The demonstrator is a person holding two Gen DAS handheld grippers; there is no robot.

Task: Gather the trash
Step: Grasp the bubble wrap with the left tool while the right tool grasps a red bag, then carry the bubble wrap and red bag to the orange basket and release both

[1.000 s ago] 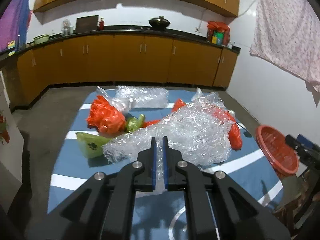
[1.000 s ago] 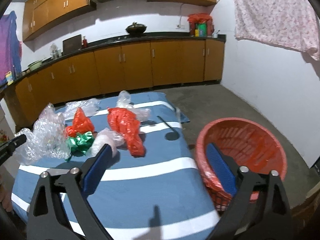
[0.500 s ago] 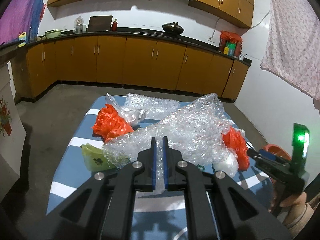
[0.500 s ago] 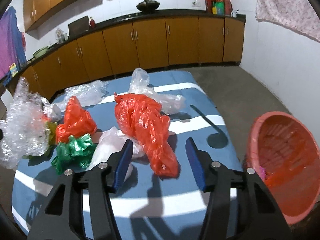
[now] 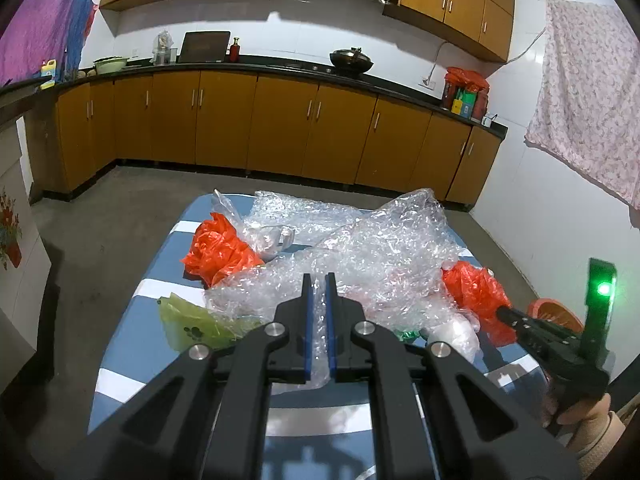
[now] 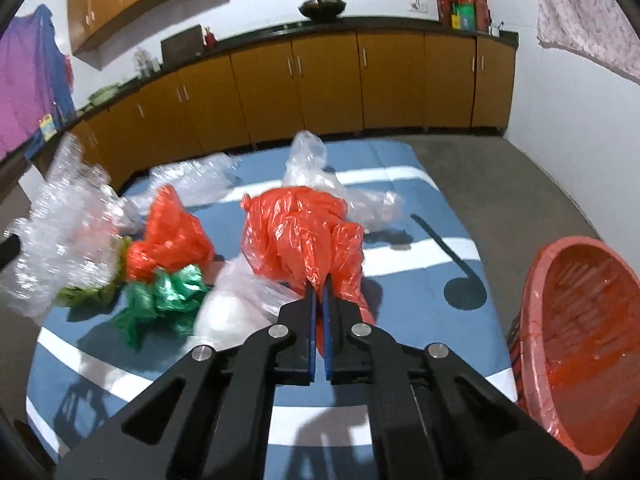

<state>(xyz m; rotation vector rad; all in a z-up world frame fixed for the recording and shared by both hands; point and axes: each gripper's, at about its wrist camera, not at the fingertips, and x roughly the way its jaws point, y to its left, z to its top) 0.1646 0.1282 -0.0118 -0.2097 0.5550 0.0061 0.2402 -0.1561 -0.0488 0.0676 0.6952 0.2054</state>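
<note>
Left side first. My left gripper [image 5: 318, 280] is clamped on a fold of the big bubble wrap sheet [image 5: 372, 264], which bulges up over the blue striped table [image 5: 132, 308]. Behind and left of it lie a crumpled orange bag [image 5: 218, 248] and a yellow-green bag [image 5: 188, 322], both loose on the cloth.

Centre. A green wrapper [image 6: 164, 300] and a whitish clear bag [image 6: 236, 304] sit just beside my right gripper [image 6: 319, 290]. Its jaws have just been closing and now pinch the lower tail of the large orange-red bag [image 6: 304, 232]; the film is visibly trapped between the blue pads.

Right. The red basket [image 6: 532, 280] stands off the table's right edge, mouth open and tilted toward me.

Step in hand, my reading: lift the orange-red bag and carry it to the basket. The grip is on a thin tail, so I would raise slowly and straight up until the bag's body hangs free of the clear bag it touches, then swing right.

Room: the table's right half is bare, a clean lane to the basket. Watch the basket's near rim, and keep the bubble wrap from dragging neighbours off the left edge.
</note>
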